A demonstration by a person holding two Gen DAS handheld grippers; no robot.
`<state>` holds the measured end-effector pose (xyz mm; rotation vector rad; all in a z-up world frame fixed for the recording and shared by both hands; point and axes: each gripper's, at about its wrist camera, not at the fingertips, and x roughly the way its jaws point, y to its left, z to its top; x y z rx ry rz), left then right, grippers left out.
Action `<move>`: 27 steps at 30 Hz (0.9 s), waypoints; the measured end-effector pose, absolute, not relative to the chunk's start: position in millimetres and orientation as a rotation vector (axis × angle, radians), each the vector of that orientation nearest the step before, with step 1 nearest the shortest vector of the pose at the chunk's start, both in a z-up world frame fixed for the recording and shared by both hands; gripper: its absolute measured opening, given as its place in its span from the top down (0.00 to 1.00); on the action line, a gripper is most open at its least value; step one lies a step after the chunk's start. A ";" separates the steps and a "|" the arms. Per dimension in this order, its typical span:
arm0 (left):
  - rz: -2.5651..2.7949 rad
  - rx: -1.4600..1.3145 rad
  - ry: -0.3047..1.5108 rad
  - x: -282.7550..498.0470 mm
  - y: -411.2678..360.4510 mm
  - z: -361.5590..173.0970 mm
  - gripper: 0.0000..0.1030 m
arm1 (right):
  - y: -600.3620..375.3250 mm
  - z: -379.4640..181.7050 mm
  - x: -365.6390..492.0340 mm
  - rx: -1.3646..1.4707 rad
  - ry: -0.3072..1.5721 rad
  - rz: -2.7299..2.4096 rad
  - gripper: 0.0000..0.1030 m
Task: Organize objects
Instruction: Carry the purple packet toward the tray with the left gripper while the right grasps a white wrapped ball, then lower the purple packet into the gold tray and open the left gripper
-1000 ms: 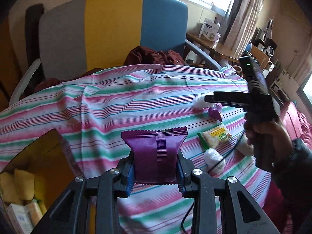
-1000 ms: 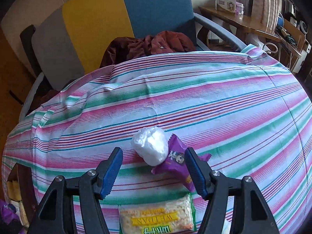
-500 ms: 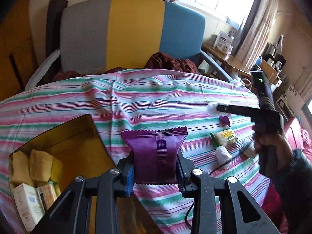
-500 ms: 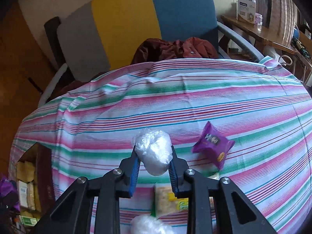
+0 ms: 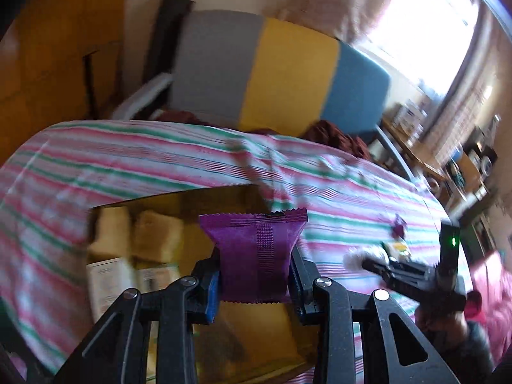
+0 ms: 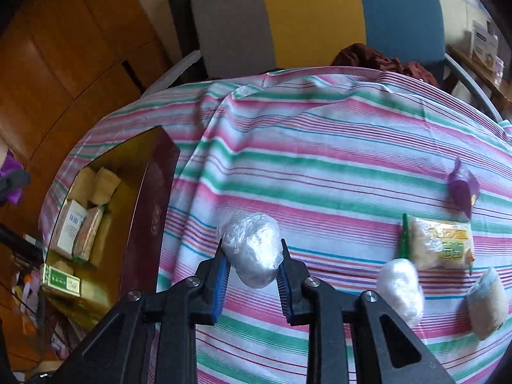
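My left gripper (image 5: 254,275) is shut on a purple snack packet (image 5: 254,252) and holds it above the open gold-lined box (image 5: 224,201). My right gripper (image 6: 252,265) is shut on a white plastic-wrapped ball (image 6: 251,248), above the striped cloth just right of the box (image 6: 150,192). The right gripper also shows in the left wrist view (image 5: 364,260), with the white ball (image 5: 353,257) at its tip. On the cloth to the right lie a small purple packet (image 6: 462,188), a yellow-green cracker pack (image 6: 440,243), another white wrapped ball (image 6: 400,291) and a beige wrapped bun (image 6: 486,302).
The box holds beige wrapped cakes (image 6: 99,182), a white carton (image 6: 68,225) and a green pack (image 6: 60,280). A striped tablecloth (image 6: 320,147) covers the round table. A grey, yellow and blue chair (image 6: 307,12) with dark red clothing (image 6: 384,60) stands behind it.
Both grippers have swung left toward the box. The left one now holds the purple packet over the box. The right one closed on the white ball and lifted it leftward off the cloth.
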<state>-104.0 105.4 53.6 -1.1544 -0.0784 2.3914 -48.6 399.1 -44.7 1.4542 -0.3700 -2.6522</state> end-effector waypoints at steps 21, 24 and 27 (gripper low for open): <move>2.361 -1.409 0.023 -144.5 109.6 -19.9 0.66 | 393.3 -52.5 -48.1 1.462 -0.309 -2.631 0.75; 2.328 -1.441 0.024 -153.3 122.6 -25.7 0.66 | 393.2 -53.2 -48.0 1.469 -0.305 -2.627 0.75; 2.321 -1.483 0.029 -169.1 134.8 -33.6 0.66 | 392.9 -52.9 -47.8 1.471 -0.302 -2.625 0.75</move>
